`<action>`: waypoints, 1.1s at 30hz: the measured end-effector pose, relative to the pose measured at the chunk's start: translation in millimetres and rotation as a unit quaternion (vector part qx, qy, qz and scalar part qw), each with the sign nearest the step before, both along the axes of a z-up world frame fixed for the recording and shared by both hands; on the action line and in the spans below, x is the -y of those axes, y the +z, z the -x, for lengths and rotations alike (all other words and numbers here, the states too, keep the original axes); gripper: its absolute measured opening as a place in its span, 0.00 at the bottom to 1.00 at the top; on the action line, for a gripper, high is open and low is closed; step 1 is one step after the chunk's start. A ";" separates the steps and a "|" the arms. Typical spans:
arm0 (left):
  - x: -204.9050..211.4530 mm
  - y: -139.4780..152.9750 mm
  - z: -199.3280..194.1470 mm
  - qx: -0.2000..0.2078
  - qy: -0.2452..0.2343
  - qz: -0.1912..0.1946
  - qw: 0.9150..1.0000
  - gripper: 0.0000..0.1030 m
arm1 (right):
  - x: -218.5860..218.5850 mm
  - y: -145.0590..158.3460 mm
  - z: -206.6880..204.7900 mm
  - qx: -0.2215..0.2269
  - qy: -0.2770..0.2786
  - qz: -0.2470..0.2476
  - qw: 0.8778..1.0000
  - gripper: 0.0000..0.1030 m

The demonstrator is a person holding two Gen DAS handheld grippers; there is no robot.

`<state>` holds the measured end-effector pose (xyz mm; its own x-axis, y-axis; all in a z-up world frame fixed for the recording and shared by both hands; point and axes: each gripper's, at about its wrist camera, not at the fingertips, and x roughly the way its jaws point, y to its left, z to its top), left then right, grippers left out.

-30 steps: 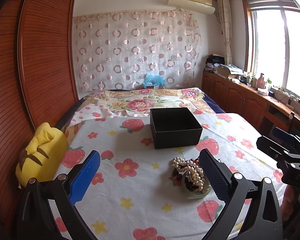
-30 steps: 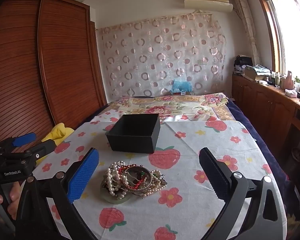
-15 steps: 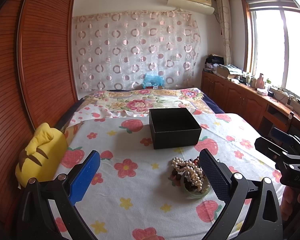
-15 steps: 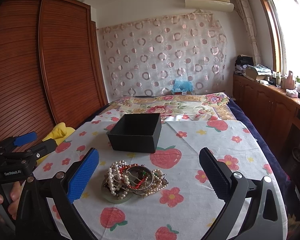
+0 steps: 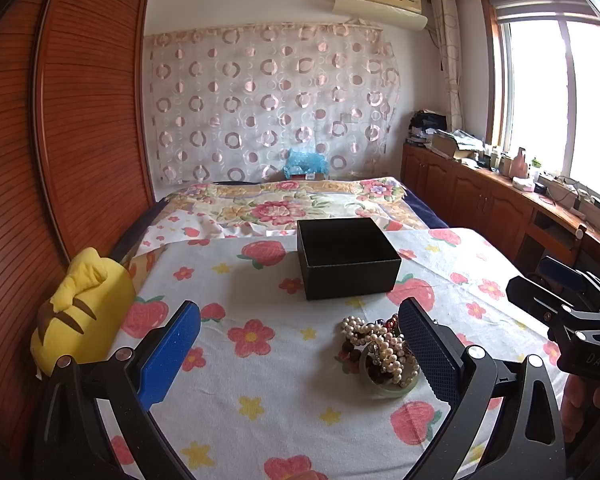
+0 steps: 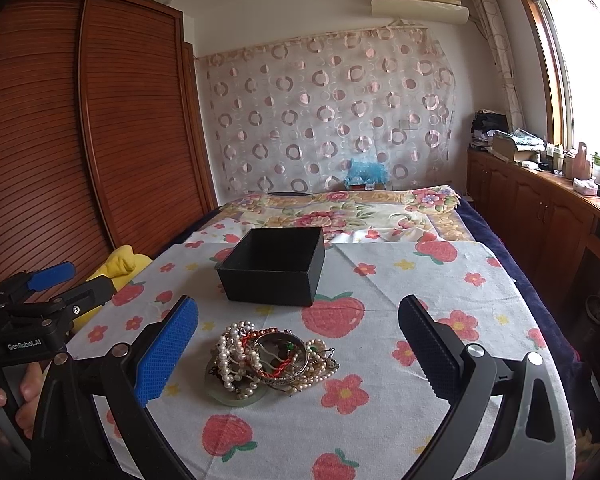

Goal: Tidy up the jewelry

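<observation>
The tangled heap of pearl strands and bangles [image 6: 270,360] lies on the strawberry-print cloth [image 6: 440,280], the open black cardboard box [image 6: 274,266] just beyond at twelve o'clock, presumably its destination. Right tool [image 6: 298,354] and left tool [image 5: 300,354] both gape empty, framing the heap for picking.

Bright window [image 5: 560,92] glare, perhaps overexposed

A tangled jewelry pile [image 6: 274,360] is lying on the strawberry-print surface [image 6: 440,280], toward its near edge: white pearl strands [image 5: 384,346], a silver bangle [image 6: 280,356] and a red cord are resting over a pale green dish [image 6: 236,394]. Just beyond, toward the far edge, an open black box [image 6: 274,270] is sitting upright, its inside dark.
</observation>
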<state>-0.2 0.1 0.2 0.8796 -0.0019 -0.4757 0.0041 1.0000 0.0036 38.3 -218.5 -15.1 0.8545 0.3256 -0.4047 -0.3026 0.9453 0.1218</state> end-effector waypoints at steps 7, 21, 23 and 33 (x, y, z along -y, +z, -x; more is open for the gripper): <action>-0.1 0.1 0.2 0.001 0.000 0.000 1.000 0.93 | -0.1 -0.1 -0.1 0.000 0.000 -0.001 1.000 0.98; 0.3 0.8 -0.4 0.002 0.000 0.001 1.000 0.93 | -0.3 0.2 0.9 0.000 0.001 0.000 1.000 0.98; 0.5 1.1 -0.4 0.002 -0.001 0.001 1.000 0.93 | 0.0 0.2 1.0 0.000 0.000 -0.001 1.000 0.98; 1.4 1.9 -2.2 0.002 0.000 0.001 1.000 0.93 | 0.8 1.0 2.0 0.000 0.001 -0.001 1.000 0.98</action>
<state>2.0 -1.3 2.1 0.8814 -0.0038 -0.4724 0.0048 1.0000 0.0008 36.3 -219.2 -14.0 0.8537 0.3276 -0.4048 -0.3038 0.9446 0.1238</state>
